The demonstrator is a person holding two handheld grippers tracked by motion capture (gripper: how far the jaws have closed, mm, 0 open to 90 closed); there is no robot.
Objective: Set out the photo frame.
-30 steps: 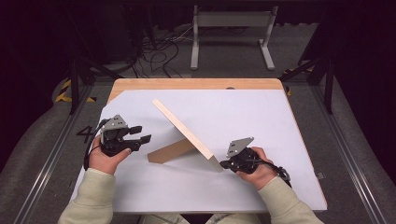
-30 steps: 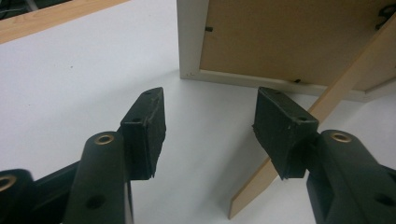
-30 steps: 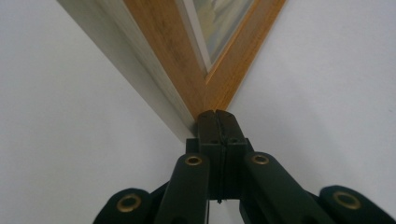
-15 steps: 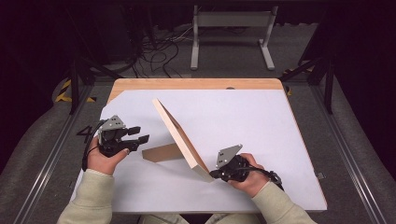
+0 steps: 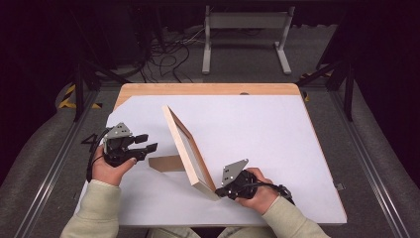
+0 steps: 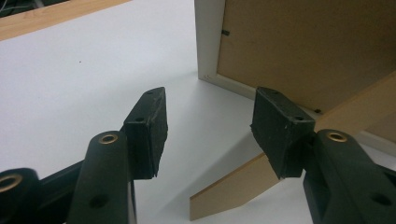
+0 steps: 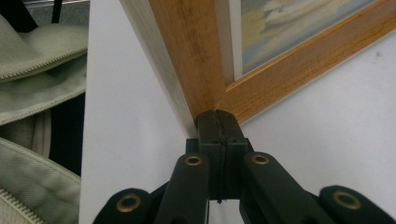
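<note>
A wooden picture frame (image 5: 185,148) stands tilted on the white table cover (image 5: 262,129), propped by its brown easel stand (image 5: 167,163). My left gripper (image 5: 148,143) is open, just left of the frame's back. In the left gripper view its jaws (image 6: 208,130) face the brown backing board (image 6: 303,46) and the stand (image 6: 233,196), touching neither. My right gripper (image 5: 220,191) is shut, its tips pressed against the frame's near bottom corner. In the right gripper view the closed jaws (image 7: 219,114) meet that corner (image 7: 205,93), with nothing between them. The picture (image 7: 289,23) faces right.
The table's bare wooden edge (image 5: 208,89) runs along the far side. A person's sleeves (image 5: 94,208) come in from the bottom. Metal rails (image 5: 366,163) flank the table, and cables (image 5: 168,54) and a stand's legs lie on the floor beyond.
My right gripper has moved left and nearer to the person, staying at the frame's near corner. The frame has swung and stands steeper. The left gripper has hardly moved.
</note>
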